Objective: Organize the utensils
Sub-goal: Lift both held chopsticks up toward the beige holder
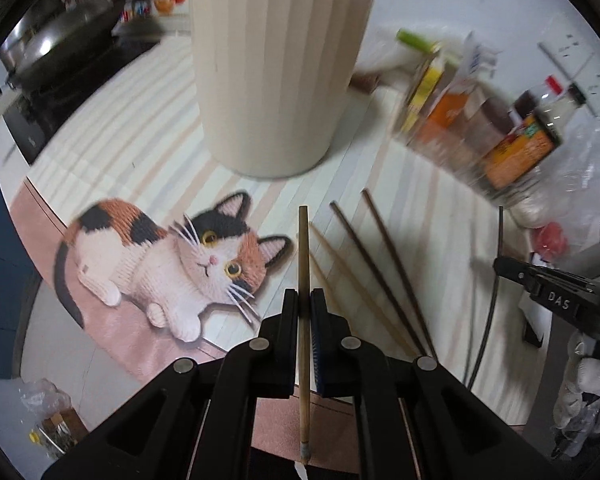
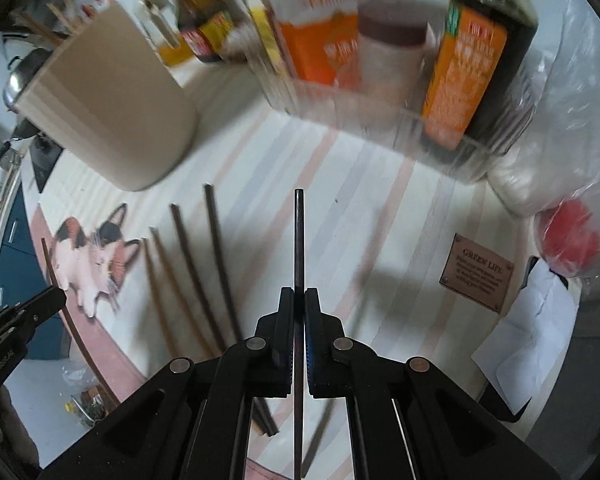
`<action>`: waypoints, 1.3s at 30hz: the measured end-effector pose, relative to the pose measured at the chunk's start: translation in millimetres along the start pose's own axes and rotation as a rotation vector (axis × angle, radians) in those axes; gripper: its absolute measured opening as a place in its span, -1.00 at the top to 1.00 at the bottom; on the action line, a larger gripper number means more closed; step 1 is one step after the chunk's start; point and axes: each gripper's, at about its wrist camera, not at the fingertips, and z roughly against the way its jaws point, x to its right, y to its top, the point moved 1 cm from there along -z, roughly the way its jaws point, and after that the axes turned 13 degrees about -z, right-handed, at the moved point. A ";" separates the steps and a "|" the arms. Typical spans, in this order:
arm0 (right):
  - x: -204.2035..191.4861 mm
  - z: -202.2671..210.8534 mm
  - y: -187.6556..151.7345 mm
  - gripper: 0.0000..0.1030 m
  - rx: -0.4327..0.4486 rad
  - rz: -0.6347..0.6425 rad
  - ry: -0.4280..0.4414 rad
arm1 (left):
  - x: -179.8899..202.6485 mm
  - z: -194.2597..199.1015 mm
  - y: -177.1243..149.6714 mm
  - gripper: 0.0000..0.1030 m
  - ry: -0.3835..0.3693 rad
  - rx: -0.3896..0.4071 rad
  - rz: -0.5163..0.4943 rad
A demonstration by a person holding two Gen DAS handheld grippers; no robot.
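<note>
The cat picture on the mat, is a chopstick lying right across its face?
No, the cat picture is uncovered, and the loose chopsticks lie on the striped mat beside it.

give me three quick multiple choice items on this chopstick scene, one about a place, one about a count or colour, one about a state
1. Where does the beige ribbed holder stand relative to the cat picture in the left wrist view?
A. beyond it, farther from the camera
B. on top of it
C. nearer the camera than it

2. How many chopsticks lie loose on the striped mat in the left wrist view?
A. one
B. four
C. nine

3. What is the state of the right gripper?
A. wide open and empty
B. shut on a dark chopstick
C. shut on a bottle

Key: 1 A, the holder sits above the cat in the frame, on the stripes. 2 B, two light and two dark sticks lie side by side. 3 B, the jaws pinch a dark stick running between them.
</note>
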 end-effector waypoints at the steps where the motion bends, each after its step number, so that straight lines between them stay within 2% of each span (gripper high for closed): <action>1: -5.3 8.6 0.7 0.91 0.013 0.001 0.006 | 0.7 6.2 -0.4 0.93 -0.003 0.012 -0.004; 11: -29.7 65.2 0.0 0.91 0.204 0.024 0.066 | 9.8 51.5 11.9 0.93 0.004 0.130 -0.043; 20: -50.6 118.4 29.6 0.92 0.341 0.021 0.141 | 5.0 95.5 53.9 0.93 -0.018 0.270 -0.008; 28: -79.3 182.8 76.6 0.92 0.442 0.017 0.267 | 1.8 159.6 118.5 0.93 -0.023 0.451 -0.012; 34: -103.9 233.1 128.8 0.92 0.543 0.000 0.349 | -5.3 208.2 174.7 0.93 0.025 0.587 -0.032; 39: -122.6 251.4 175.0 0.92 0.579 -0.043 0.398 | -19.7 220.6 223.6 0.93 0.067 0.630 -0.035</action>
